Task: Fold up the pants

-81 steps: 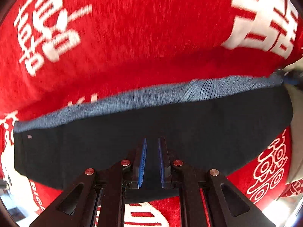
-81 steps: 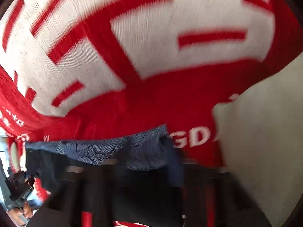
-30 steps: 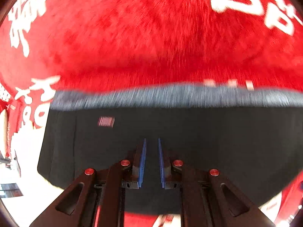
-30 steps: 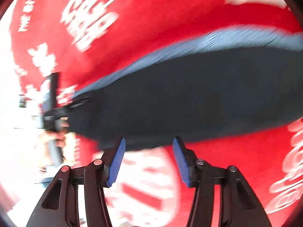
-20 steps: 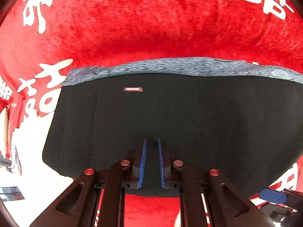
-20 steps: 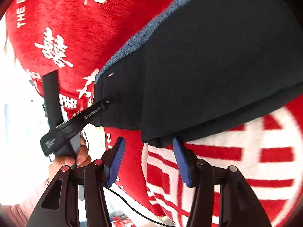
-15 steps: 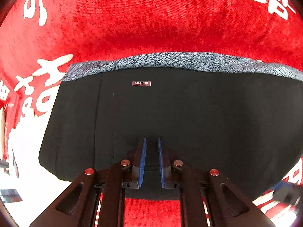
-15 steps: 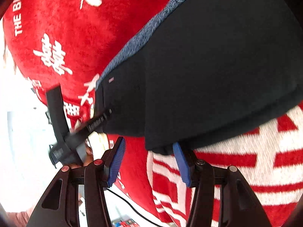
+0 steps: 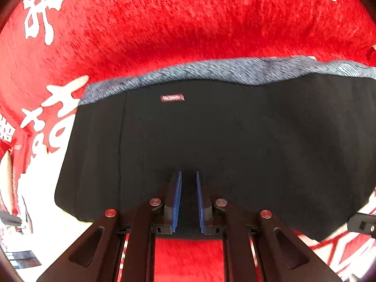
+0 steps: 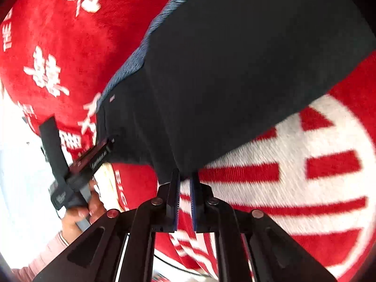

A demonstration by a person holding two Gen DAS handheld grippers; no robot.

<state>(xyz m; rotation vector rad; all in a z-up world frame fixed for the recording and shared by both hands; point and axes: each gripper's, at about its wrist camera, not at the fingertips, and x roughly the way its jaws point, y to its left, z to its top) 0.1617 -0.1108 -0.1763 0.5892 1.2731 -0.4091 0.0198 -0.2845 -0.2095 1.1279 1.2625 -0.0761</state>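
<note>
Since a second ago my right gripper (image 10: 185, 178) has come down to the near edge of the pants (image 10: 235, 75), and its jaws have just been closing: they stood wide apart with nothing between them then, and now the blue pads (image 10: 178, 199) sit close together, with the hem of the dark cloth pinched at their tips. On the other side my left gripper (image 9: 187, 183) stays clamped on the near edge of the pants (image 9: 211, 141), as it was before, with a strip of black cloth filling the narrow gap between its two blue pads (image 9: 176, 202). From the left wrist view the pants lie spread flat across a red blanket (image 9: 188, 23) with white lettering, the gray-blue waistband (image 9: 223, 70) running along the far edge and a small reddish label (image 9: 172, 98) just below it, too blurred to read. From the right wrist view the same dark cloth stretches away up and to the right, over a large white and red round pattern on the blanket (image 10: 305, 176). At the left of that view I see my left hand (image 10: 80, 213) around the handle of the other gripper (image 10: 94, 157), whose tip meets the far corner of the pants. A pale pink sleeve (image 10: 42, 256) shows below that hand.
</note>
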